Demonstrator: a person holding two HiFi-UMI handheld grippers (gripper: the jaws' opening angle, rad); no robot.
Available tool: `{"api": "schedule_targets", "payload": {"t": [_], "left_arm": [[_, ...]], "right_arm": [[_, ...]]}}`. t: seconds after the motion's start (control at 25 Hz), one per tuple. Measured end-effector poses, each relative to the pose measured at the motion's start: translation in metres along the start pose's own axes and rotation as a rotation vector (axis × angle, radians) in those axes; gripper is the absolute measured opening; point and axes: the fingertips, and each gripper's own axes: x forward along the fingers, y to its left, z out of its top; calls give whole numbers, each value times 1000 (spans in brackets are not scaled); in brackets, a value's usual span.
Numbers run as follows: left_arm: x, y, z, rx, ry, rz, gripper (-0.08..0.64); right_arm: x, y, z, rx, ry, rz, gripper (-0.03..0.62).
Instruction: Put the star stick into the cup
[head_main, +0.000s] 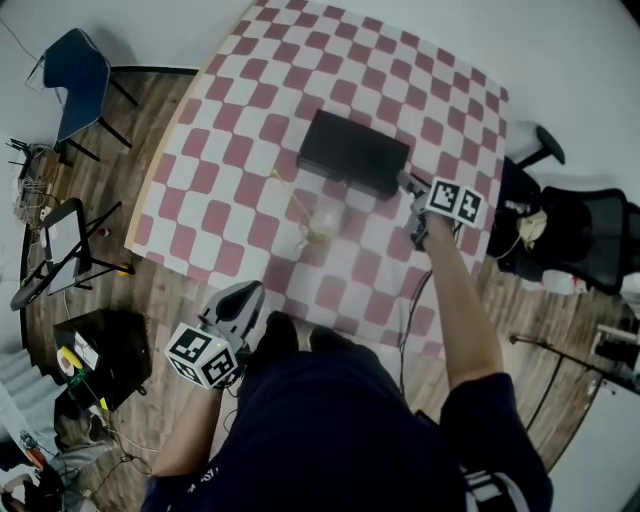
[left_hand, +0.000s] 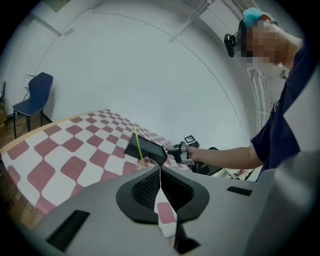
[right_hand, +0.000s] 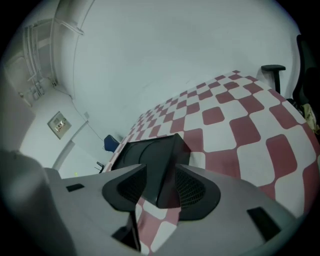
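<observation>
A thin yellow star stick (head_main: 288, 203) leans to the left, its lower end in a clear cup (head_main: 325, 222) near the middle of the red-and-white checkered table (head_main: 230, 180). The left gripper view shows the stick (left_hand: 137, 145) rising from the cup's rim (left_hand: 145, 161). My right gripper (head_main: 420, 205) hovers at the right end of a black box (head_main: 350, 155), to the right of the cup. Its jaws stand open, with the box's corner (right_hand: 162, 155) showing in the gap and nothing gripped. My left gripper (head_main: 232, 312) is shut and empty, low by the table's front edge.
The black box lies just behind the cup. A blue chair (head_main: 75, 75) stands at the far left and a black office chair (head_main: 590, 235) at the right. A stand with a tablet (head_main: 60, 240) and a black case (head_main: 110, 350) sit on the wooden floor to the left.
</observation>
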Motion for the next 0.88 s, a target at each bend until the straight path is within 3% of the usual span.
{"api": "schedule_targets", "payload": {"t": [0.2,0.4,0.48,0.6,0.88], "left_arm": [[-4,26,10,-3,20,-16,32],[2,36,16,-22,36,-65,34],[6,31,15,-29,45,-106,35],[12,21,11,-38,73,-155,129],[9,3,3,3,122,-193,144]], "right_arm": [[30,-13,-8,6,67,-56,175],[32,-14,-9,-16,71,-51,164],[32,-14,-8,-28,68,-33,152],[43,-5,1,-64,75,8,137],[95,51,6,-255,185,125,137]]}}
